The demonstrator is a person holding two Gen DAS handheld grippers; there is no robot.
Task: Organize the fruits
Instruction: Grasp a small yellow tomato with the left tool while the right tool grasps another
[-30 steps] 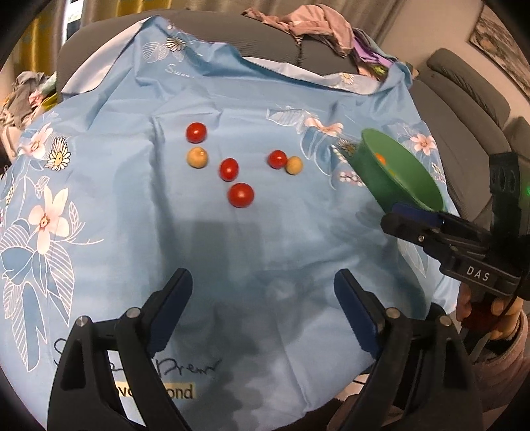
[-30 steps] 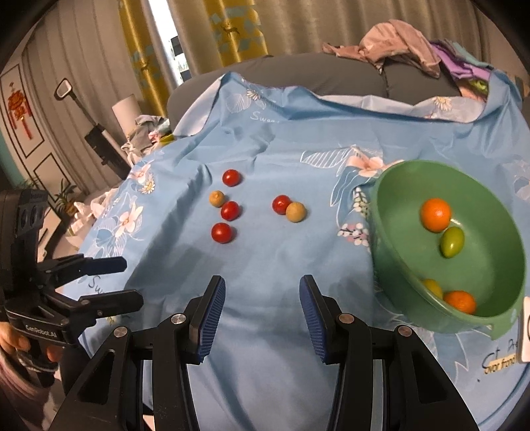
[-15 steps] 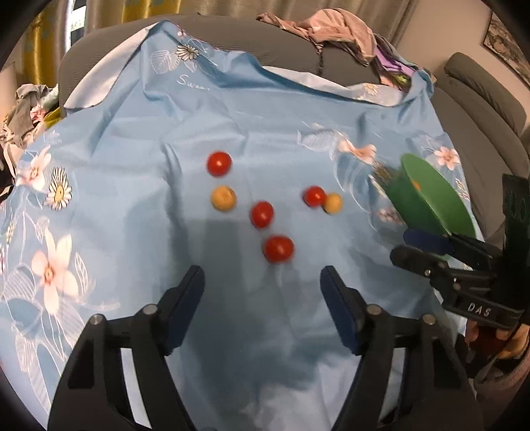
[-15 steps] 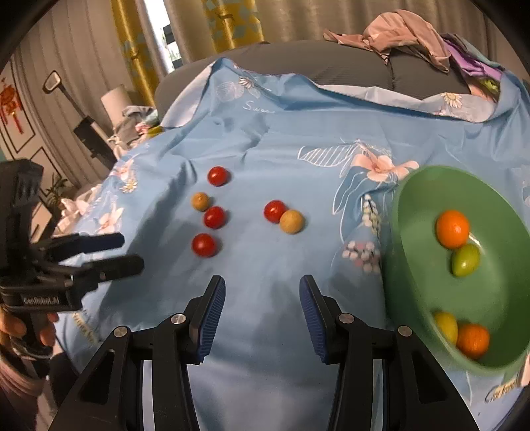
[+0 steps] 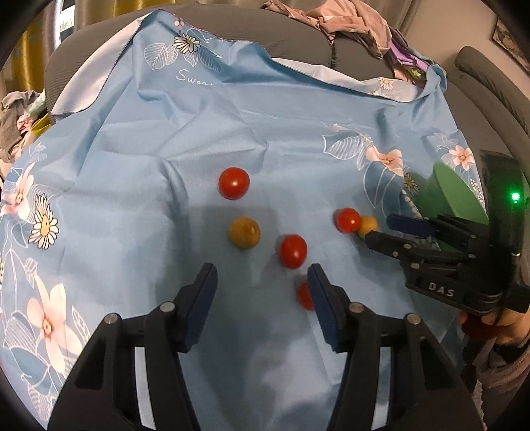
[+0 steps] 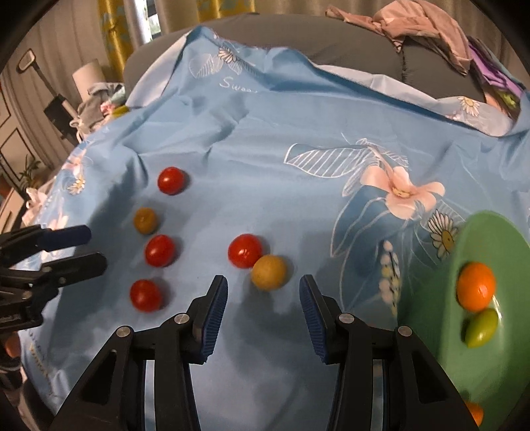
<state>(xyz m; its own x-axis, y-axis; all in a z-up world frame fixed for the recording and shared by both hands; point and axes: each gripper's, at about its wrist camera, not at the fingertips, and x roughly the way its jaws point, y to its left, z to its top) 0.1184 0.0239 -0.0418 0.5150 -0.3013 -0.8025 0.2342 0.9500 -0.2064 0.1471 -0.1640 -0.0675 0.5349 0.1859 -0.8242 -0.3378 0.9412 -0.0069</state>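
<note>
Left tongs (image 5: 261, 288) hang spread wide and empty low over a blue floral cloth (image 5: 132, 205) draped across the desk, one red tomato (image 5: 303, 295) blurred just inside the tip of their right-hand blade and another red tomato (image 5: 293, 251) just beyond the tips. Farther out lie a yellow tomato (image 5: 244, 232) and, toward the far edge, a third red tomato (image 5: 233, 183). Right tongs (image 6: 263, 298) are likewise parted and grip nothing, poised above the cloth with a yellow-orange tomato (image 6: 269, 272) just ahead of the gap between their blades; it touches a red tomato (image 6: 245, 250) on its far side. In the right wrist view, the other four fruits sit in a loose column toward the left edge of the desk, beside the left tongs' tips. A green bowl (image 6: 440, 298) stands at the right edge of the desk, near the right tongs, holding an orange fruit (image 6: 476, 286), a green fruit (image 6: 482, 327) touching it, and another orange fruit (image 6: 475, 412) partly cut off at the frame's bottom. A grey sofa (image 5: 288, 43) strewn with clothes (image 6: 420, 30) rises behind the far edge.
</note>
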